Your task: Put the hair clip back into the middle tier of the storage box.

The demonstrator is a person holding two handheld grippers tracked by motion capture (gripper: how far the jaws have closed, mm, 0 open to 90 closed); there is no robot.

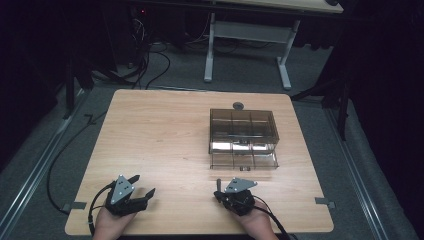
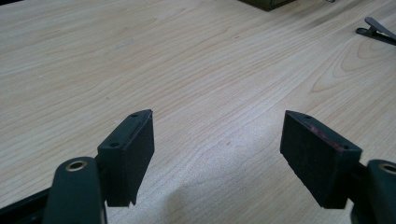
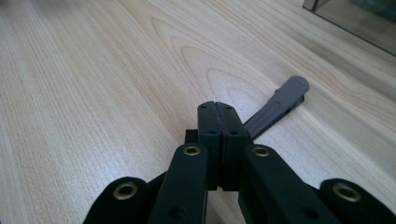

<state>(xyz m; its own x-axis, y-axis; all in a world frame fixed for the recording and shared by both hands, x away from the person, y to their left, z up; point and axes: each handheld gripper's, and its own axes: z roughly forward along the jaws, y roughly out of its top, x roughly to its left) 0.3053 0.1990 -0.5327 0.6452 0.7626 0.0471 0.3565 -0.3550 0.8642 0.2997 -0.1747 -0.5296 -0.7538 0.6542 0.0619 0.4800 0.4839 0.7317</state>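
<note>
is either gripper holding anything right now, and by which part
The right hand-held gripper is shut on the dark clip, near one end; the exact spot is hidden. The left hand-held gripper is open, holding nothing.

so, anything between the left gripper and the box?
Nothing. The high view shows only bare table between the left gripper and the box. The left gripper view shows bare wood ahead of its open fingers.

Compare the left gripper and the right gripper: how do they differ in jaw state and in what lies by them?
The left gripper has its jaws wide apart over bare table; the right gripper has its jaws pressed together. A grey clip lies just beyond the right gripper, whereas nothing lies by the left. Both are black and hand-held.
</note>
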